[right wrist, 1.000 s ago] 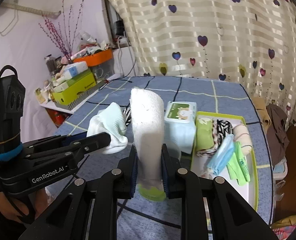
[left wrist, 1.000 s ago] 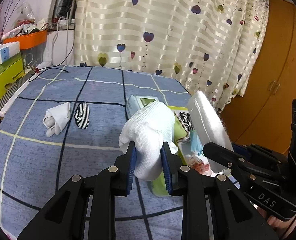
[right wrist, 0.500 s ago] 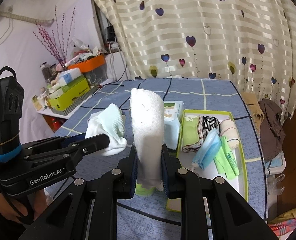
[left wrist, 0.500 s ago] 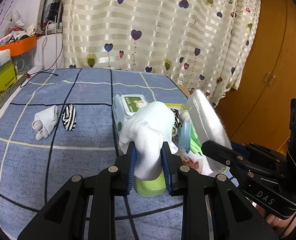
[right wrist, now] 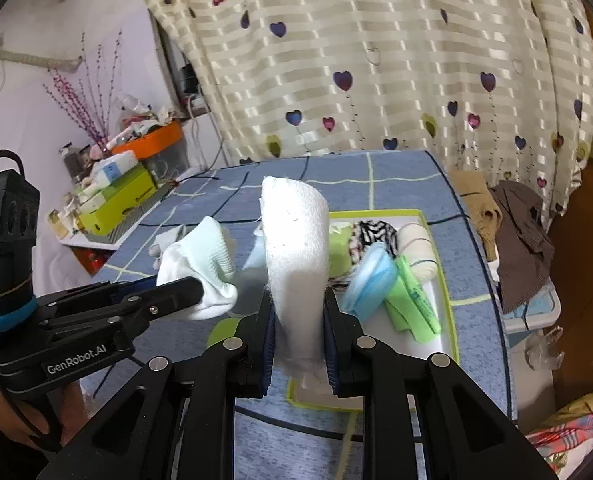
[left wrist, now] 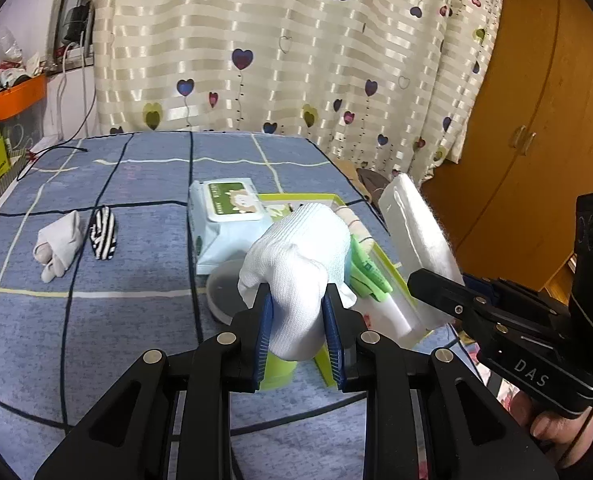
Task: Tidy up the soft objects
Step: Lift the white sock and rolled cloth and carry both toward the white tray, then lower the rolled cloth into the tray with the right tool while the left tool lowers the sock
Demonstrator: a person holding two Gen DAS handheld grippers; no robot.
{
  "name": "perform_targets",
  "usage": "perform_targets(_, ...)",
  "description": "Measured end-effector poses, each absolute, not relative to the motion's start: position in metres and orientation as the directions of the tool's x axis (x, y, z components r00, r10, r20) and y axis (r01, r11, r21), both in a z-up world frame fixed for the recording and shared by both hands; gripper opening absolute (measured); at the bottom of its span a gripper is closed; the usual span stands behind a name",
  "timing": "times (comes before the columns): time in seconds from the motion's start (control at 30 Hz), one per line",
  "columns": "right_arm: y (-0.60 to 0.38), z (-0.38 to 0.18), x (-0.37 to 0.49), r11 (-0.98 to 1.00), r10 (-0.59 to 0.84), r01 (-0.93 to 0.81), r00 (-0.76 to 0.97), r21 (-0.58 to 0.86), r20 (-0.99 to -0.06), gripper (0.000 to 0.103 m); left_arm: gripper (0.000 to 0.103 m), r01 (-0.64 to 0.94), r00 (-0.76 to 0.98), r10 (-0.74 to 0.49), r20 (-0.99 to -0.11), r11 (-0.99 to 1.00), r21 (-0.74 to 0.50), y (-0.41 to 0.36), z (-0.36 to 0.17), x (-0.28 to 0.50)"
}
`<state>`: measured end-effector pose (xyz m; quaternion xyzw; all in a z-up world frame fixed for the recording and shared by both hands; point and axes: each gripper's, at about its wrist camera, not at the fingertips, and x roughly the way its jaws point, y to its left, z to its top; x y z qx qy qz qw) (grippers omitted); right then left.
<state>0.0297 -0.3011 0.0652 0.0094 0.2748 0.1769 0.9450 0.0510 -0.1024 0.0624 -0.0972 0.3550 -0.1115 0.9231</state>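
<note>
Left wrist view, left tool (left wrist: 298, 322) clamped on white sock (left wrist: 296, 264), right tool (right wrist: 298, 334) pinching white towel (right wrist: 296, 248) (above green tray (right wrist: 450, 320))

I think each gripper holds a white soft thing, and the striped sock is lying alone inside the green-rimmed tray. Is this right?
Not quite. Each gripper does hold a white soft thing, but the striped sock is not alone in the green-rimmed tray: the right wrist view shows it packed between a green cloth and a cream roll, with a blue mask in front.
</note>
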Motion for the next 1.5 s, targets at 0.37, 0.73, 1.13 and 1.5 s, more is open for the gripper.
perform_targets(0.37,-0.337,0.059,0.035,0.958,0.287,-0.252,0.805,0.139,-0.52,0.02,0.026,0.181,0.701,-0.315,-0.64,0.946,-0.268,-0.121,0.06,0.065)
perform_targets(0.73,-0.365,0.026,0.064,0.975,0.223,-0.17,0.779,0.145,-0.587,0.02,0.026,0.192,0.672,-0.331,-0.662,0.942,-0.277,-0.135,0.05,0.079)
perform_targets(1.13,-0.375,-0.017,0.097,0.987,0.162,-0.122,0.707,0.107,-0.688,0.028,0.026,0.198,0.645,-0.338,-0.686,0.94,-0.278,-0.143,0.04,0.092)
perform_targets(1.5,-0.368,-0.003,0.083,0.983,0.175,-0.165,0.742,0.077,-0.647,0.034,0.026,0.206,0.638,-0.346,-0.688,0.938,-0.28,-0.147,0.038,0.093)
